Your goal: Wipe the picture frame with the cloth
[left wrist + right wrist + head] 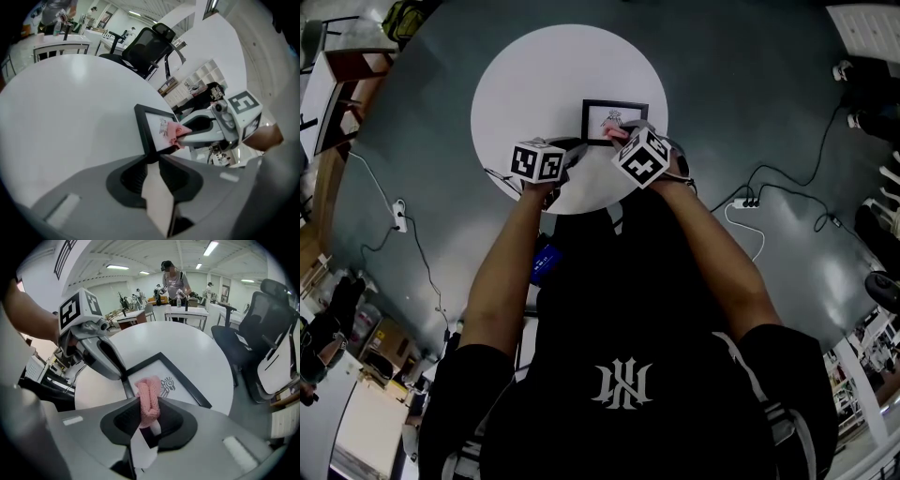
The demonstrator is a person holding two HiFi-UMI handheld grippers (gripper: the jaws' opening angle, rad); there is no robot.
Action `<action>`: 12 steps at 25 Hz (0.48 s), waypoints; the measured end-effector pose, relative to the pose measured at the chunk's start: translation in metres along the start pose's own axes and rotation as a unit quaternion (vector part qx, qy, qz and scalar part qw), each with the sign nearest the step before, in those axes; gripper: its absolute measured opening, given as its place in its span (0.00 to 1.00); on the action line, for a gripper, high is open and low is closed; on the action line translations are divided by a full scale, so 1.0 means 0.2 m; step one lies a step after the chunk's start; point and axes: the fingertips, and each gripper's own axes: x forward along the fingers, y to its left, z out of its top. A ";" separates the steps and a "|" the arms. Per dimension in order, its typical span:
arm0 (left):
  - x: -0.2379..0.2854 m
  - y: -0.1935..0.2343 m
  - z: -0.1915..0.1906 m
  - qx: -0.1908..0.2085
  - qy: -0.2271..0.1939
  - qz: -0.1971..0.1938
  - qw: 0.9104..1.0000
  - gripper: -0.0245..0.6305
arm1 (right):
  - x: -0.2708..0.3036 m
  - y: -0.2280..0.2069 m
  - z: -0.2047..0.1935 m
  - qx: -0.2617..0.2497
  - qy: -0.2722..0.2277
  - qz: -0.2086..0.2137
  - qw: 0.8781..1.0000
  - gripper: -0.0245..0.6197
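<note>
A black picture frame (615, 121) with a small print lies flat on the round white table (534, 84), near its front edge. My left gripper (570, 153) comes in from the left and is shut on the frame's near-left corner (151, 154); the right gripper view shows its fingers (112, 364) at that corner. My right gripper (623, 137) is shut on a folded pink cloth (148, 392). The cloth's tip rests on the frame's glass (183, 376), beside the print. In the left gripper view the cloth (172, 131) sits on the frame's right half, under the right gripper's tips (183, 136).
A black office chair (262, 333) stands just beyond the table's right side. Farther back are desks where a person (173, 280) stands. On the dark floor lie cables and a power strip (746, 201). Shelving stands at the left (337, 103).
</note>
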 end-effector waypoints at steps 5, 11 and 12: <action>-0.01 0.00 -0.01 0.000 0.000 0.004 1.000 0.16 | -0.06 -0.07 -0.10 -0.019 0.017 -0.030 0.999 0.17; -0.01 -0.02 0.00 -0.004 -0.001 0.005 1.000 0.16 | -0.14 -0.10 -0.12 -0.064 0.028 -0.063 0.996 0.17; -0.01 -0.02 0.00 -0.004 -0.001 0.006 1.000 0.16 | -0.16 -0.11 -0.13 -0.063 0.029 -0.068 0.995 0.17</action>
